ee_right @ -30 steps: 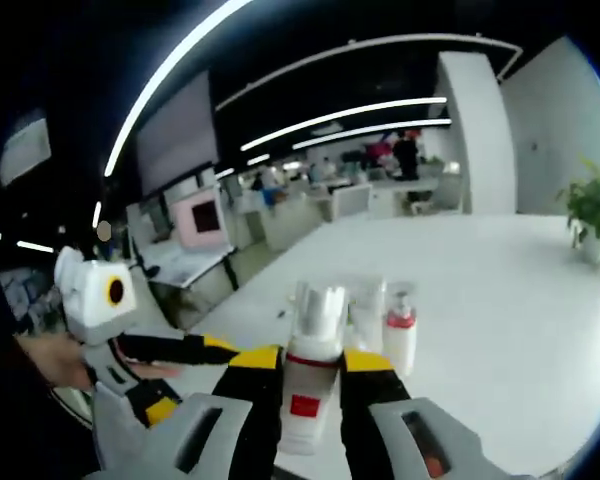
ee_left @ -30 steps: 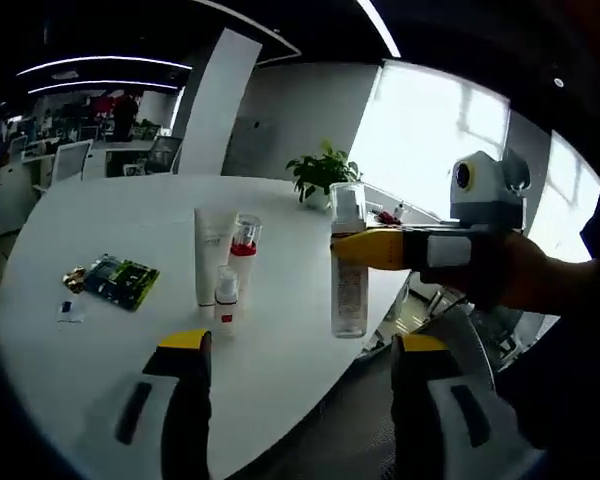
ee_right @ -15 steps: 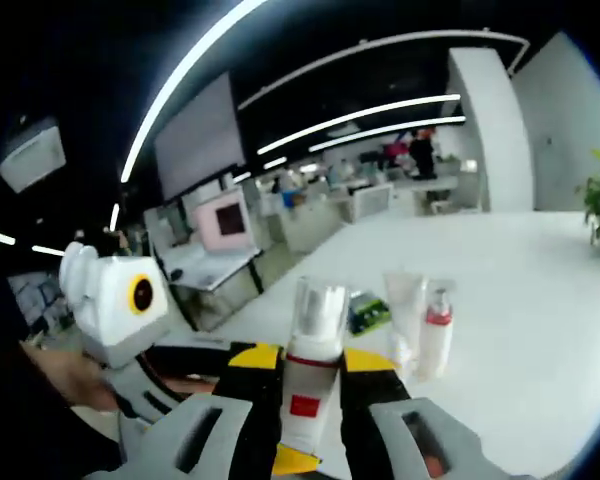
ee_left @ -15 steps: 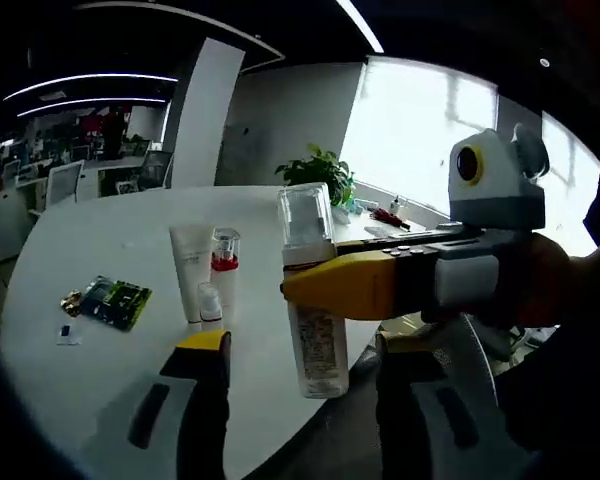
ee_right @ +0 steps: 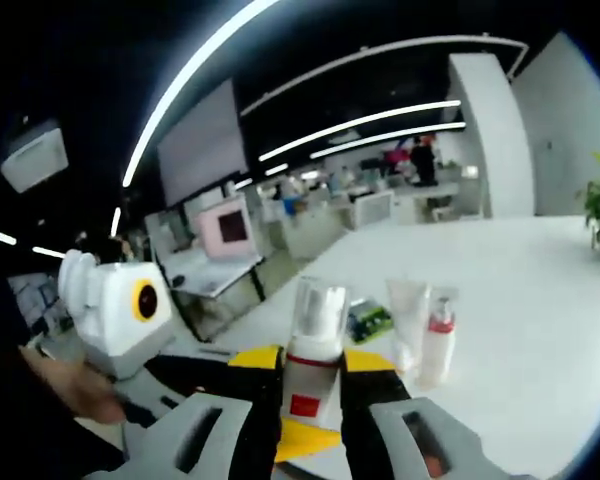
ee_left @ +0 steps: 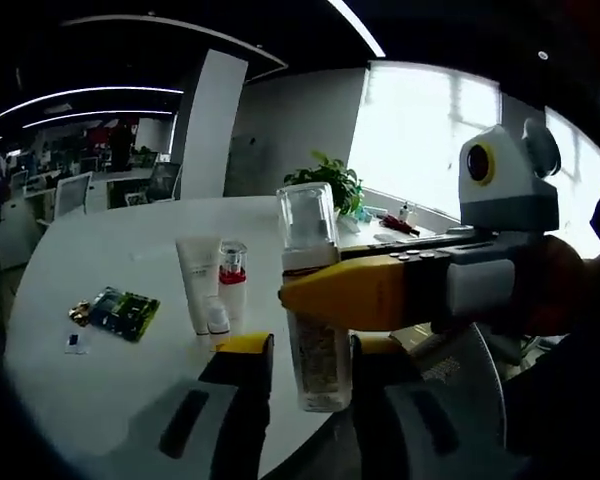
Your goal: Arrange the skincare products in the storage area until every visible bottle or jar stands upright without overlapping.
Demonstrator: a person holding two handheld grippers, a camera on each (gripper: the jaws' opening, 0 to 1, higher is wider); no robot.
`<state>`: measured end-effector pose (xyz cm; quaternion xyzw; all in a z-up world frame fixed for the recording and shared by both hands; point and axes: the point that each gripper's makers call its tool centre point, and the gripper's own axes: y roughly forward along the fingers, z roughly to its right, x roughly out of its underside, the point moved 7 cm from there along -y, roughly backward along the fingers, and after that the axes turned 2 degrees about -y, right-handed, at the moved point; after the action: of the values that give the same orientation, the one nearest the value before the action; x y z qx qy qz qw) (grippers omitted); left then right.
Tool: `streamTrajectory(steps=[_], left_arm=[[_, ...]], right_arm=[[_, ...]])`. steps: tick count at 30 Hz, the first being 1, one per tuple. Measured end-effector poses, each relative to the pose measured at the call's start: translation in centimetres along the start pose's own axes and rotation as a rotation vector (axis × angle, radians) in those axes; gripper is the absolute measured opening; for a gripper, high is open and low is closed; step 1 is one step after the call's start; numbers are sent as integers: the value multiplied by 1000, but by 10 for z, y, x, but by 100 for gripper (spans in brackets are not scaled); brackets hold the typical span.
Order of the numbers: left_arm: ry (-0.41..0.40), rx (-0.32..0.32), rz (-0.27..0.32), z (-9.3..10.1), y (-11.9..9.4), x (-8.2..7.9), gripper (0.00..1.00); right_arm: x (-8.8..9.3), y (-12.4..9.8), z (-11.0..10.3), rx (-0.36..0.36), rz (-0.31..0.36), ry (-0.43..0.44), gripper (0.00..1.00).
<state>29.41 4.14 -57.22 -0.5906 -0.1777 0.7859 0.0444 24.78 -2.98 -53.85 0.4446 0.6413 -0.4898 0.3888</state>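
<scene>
**Clear-capped bottle gripped at frame centre**

The right gripper (ee_right: 310,395) clamps the clear-capped bottle (ee_left: 315,300) upright at its neck; the left gripper (ee_left: 308,375) brackets its base, contact unclear. Left of centre on the white table (ee_left: 100,250) stand a white tube (ee_left: 198,283), red-collared pump bottle (ee_left: 232,284) and small bottle (ee_left: 218,320), partly overlapping

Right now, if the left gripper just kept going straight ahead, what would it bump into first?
Probably the clear pump bottle held by the right gripper: it already sits between the left gripper's jaws, though depth is hard to judge.
</scene>
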Motion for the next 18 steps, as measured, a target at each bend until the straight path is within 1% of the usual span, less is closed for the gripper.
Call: streamTrajectory(steps=[2, 3, 5, 6, 7, 9, 10, 11, 12, 13, 14, 15, 16, 17, 18], left_arm=[[-9, 16, 4, 1, 1, -2, 29], [-27, 32, 3, 2, 2, -3, 27], [-60, 43, 11, 1, 2, -5, 27], [-63, 54, 15, 1, 2, -6, 27], [-65, 65, 18, 1, 2, -7, 27], [-111, 101, 25, 0, 1, -8, 26], [-117, 112, 30, 1, 1, -8, 26], [-136, 138, 46, -1, -1, -10, 26], [-138, 149, 49, -3, -2, -11, 26], [-122, 159, 49, -4, -4, -12, 26], [-112, 168, 55, -5, -5, -13, 26], [-132, 207, 72, -4, -7, -16, 26], [-159, 231, 92, -3, -9, -19, 26], [-170, 256, 123, -5, -12, -23, 26], [-183, 270, 120, -4, -14, -24, 26]], right_arm=[[0, 0, -1, -4, 1, -17, 14], [-1, 0, -1, -7, 1, -22, 14], [-3, -2, -1, -8, 9, -31, 14], [-4, -2, -1, -11, 11, -35, 14], [-6, -2, 0, -21, 12, -41, 14], [-8, -1, 0, -49, 12, -62, 15], [-9, -1, 0, -66, 16, -65, 15], [-10, -1, -1, -84, 20, -69, 16], [-12, -2, -1, -110, 21, -69, 16], [-13, -2, -2, -136, 18, -67, 17], [-13, -2, -3, -174, 8, -72, 19], [-14, -2, -4, -202, -2, -62, 23], [-15, -2, -3, -219, -4, -54, 28], [-19, -2, -3, -246, 19, -7, 31], [-20, -4, -2, -279, 11, 4, 33]])
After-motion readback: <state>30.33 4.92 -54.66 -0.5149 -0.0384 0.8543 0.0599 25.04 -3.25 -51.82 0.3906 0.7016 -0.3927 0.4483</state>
